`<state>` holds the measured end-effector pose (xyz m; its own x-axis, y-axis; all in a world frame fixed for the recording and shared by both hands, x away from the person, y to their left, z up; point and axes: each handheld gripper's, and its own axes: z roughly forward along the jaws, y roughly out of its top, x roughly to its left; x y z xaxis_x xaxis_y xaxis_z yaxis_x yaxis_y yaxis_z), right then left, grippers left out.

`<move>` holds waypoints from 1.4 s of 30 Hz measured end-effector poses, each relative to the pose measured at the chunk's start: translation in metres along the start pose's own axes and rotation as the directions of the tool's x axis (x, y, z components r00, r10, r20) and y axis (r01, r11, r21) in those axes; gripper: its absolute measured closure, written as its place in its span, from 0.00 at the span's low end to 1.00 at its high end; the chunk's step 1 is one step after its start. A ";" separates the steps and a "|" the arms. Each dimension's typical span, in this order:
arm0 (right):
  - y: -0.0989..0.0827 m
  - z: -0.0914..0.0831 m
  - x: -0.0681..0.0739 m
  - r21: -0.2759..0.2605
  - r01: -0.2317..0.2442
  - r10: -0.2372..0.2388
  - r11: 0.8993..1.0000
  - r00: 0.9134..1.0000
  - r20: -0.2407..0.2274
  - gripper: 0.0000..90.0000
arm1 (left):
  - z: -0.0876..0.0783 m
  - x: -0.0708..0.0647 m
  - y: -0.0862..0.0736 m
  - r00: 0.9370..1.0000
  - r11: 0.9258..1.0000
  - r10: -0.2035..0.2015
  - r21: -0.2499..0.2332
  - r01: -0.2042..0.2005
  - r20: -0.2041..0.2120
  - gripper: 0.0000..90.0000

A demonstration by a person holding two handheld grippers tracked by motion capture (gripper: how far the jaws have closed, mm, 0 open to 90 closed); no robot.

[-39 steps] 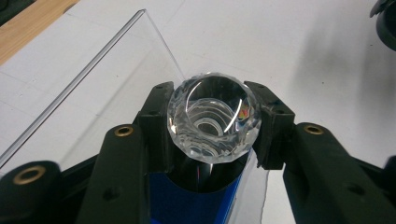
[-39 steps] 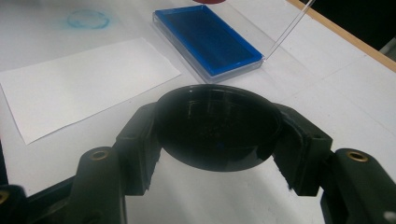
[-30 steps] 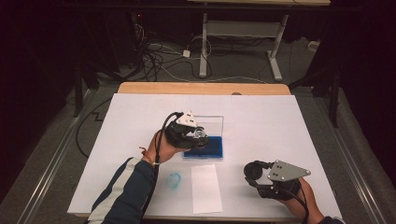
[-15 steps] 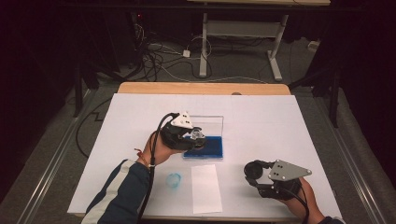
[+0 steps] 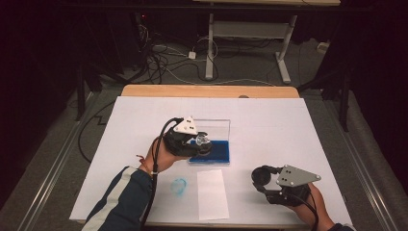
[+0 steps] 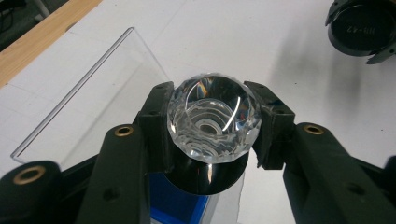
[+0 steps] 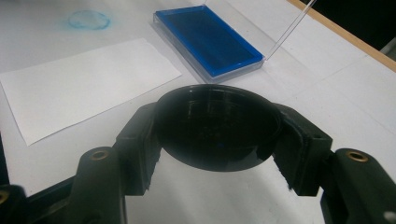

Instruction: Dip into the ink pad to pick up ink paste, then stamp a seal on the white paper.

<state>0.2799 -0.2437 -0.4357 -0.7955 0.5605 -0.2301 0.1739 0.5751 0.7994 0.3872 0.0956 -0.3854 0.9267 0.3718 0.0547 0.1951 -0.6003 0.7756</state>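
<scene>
Worktop (image 5: 298, 125) margins lie bare. Left tongs (image 6: 212, 123) clench a faceted clear stamp (image 6: 214, 120) above the blue ink pad (image 5: 211, 151); right tongs (image 7: 217, 135) clench a black cap (image 7: 217, 126).

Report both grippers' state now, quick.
Left gripper: shut on the faceted crystal piece.
Right gripper: shut on the black round cap.

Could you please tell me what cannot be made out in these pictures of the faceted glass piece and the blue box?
- Underside of the clear faceted glass knob: left gripper view, hidden by its black base and the left tongs.
- Inside of the round black cap: right gripper view, too dark.
- Near corner of the clear-lidded blue plastic box: high view, covered by the left tongs.
</scene>
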 end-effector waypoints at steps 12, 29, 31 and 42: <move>0.000 0.000 0.001 -0.002 0.001 -0.001 1.000 1.000 -0.002 0.42 | 0.000 -0.006 -0.002 1.000 1.000 0.006 -0.007 -0.006 0.011 0.60; -0.001 0.001 0.000 0.004 0.011 -0.011 1.000 1.000 -0.010 0.42 | -0.009 -0.021 -0.003 0.999 0.999 0.033 -0.031 -0.032 0.030 0.60; -0.001 0.000 0.001 0.003 0.009 -0.009 1.000 1.000 -0.009 0.42 | -0.009 -0.022 -0.004 0.999 0.999 0.033 -0.035 -0.031 0.036 0.60; -0.001 -0.002 0.004 0.006 0.016 -0.016 1.000 1.000 -0.011 0.42 | -0.005 -0.030 -0.008 0.997 0.999 0.046 -0.010 -0.046 0.068 0.60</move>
<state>0.2754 -0.2428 -0.4367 -0.8044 0.5450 -0.2364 0.1650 0.5873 0.7924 0.3562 0.0928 -0.3899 0.9545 0.2944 0.0472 0.1495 -0.6095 0.7786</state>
